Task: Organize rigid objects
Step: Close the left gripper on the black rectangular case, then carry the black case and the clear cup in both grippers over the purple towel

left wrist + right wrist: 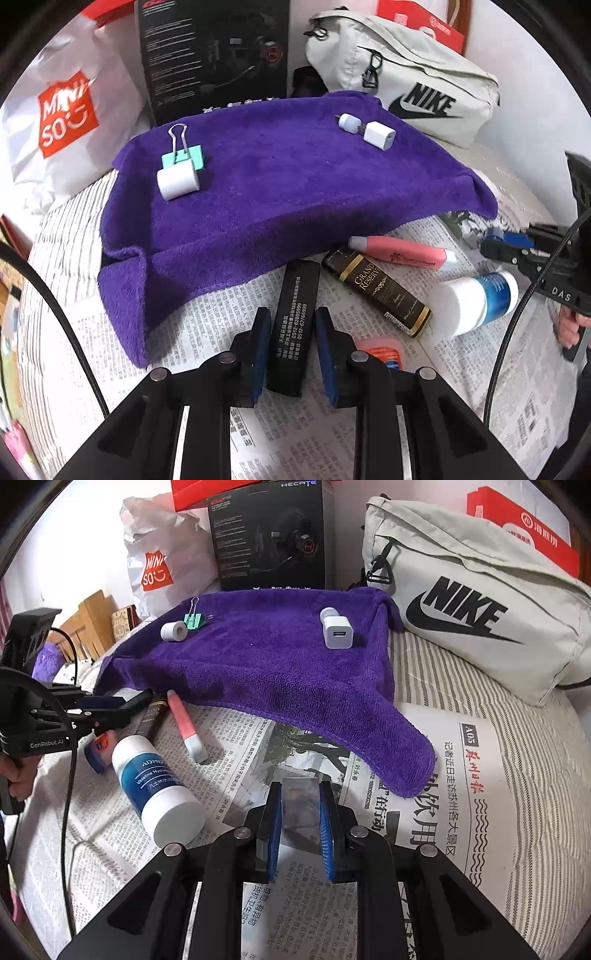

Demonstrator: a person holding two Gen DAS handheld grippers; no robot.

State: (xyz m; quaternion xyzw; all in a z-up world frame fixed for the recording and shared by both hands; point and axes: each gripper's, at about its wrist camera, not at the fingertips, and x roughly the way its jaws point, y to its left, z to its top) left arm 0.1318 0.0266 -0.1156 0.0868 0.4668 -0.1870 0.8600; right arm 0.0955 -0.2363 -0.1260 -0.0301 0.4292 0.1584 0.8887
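A purple towel (288, 192) lies over a raised block; it also shows in the right wrist view (280, 672). On it sit a white roll (178, 181), a mint binder clip (183, 155) and a white USB charger (376, 134). My left gripper (291, 334) straddles a black box with white print (293, 325) on the newspaper, pads close beside it. My right gripper (300, 812) is shut on a clear plastic piece (299, 805) above the newspaper. A dark Grand Reserve box (376, 291), a pink pen (402, 253) and a white-and-blue bottle (472, 299) lie nearby.
A Nike bag (476, 627) lies at the right back. A Miniso bag (66, 122) and a black headset box (218, 55) stand behind the towel. A small orange and blue tin (384, 354) lies by the left gripper. Newspaper (406, 830) covers the striped bed.
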